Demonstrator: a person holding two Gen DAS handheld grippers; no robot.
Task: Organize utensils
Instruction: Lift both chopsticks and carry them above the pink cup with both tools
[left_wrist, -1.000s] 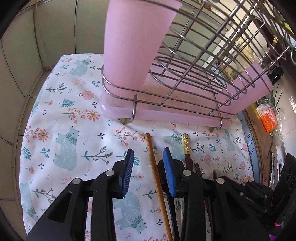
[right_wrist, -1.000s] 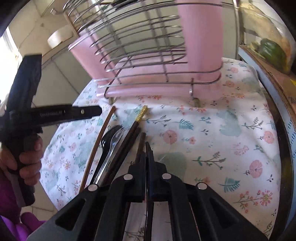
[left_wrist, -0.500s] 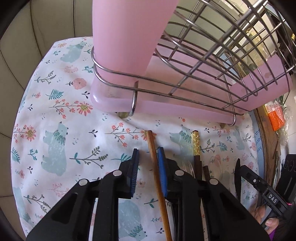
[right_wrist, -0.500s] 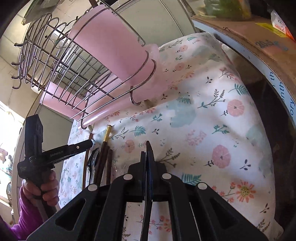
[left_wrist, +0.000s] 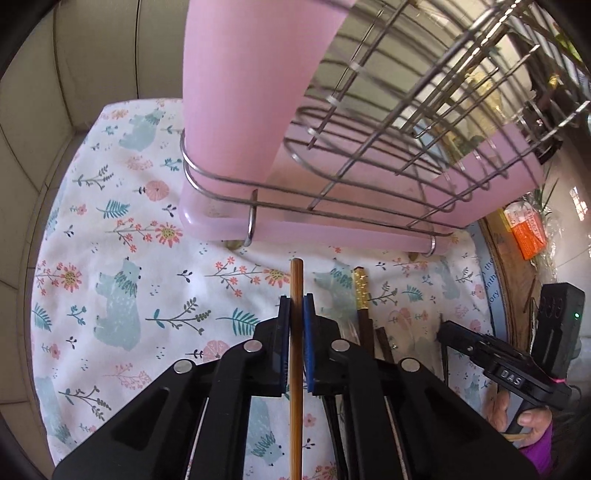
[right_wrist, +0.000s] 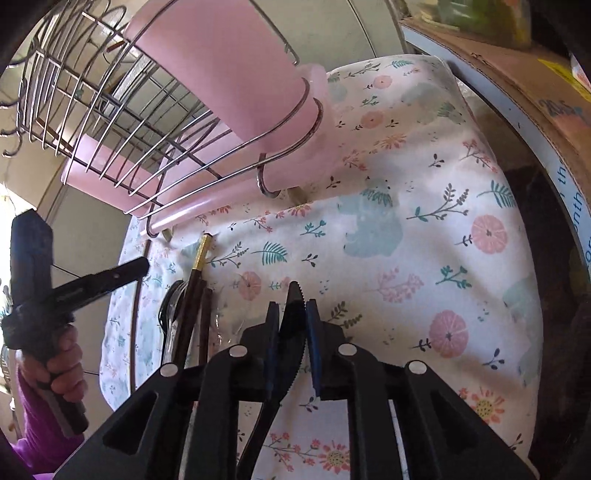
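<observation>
My left gripper (left_wrist: 296, 306) is shut on a light wooden chopstick (left_wrist: 296, 288) that points toward the pink holder in the wire rack (left_wrist: 332, 155). My right gripper (right_wrist: 292, 314) holds a black serrated plastic knife (right_wrist: 293, 328) between its blue pads, above the floral cloth. Dark brown chopsticks, one with a gold tip (left_wrist: 360, 291), lie on the cloth right of the left gripper. In the right wrist view they (right_wrist: 194, 295) lie beside a black spoon (right_wrist: 168, 314). The left gripper (right_wrist: 122, 273) shows there at the left, near the rack's foot.
The wire rack with pink cups and drip tray (right_wrist: 207, 122) stands at the back of the floral cloth (right_wrist: 406, 240). A cardboard box (right_wrist: 517, 85) borders the cloth on the right. An orange packet (left_wrist: 526, 232) lies beyond the rack. Tiled walls enclose the left side.
My left gripper has closed on the light wooden chopstick it was straddling. My right gripper has swung right and tilted, and its pads now stand slightly apart around the black knife.
</observation>
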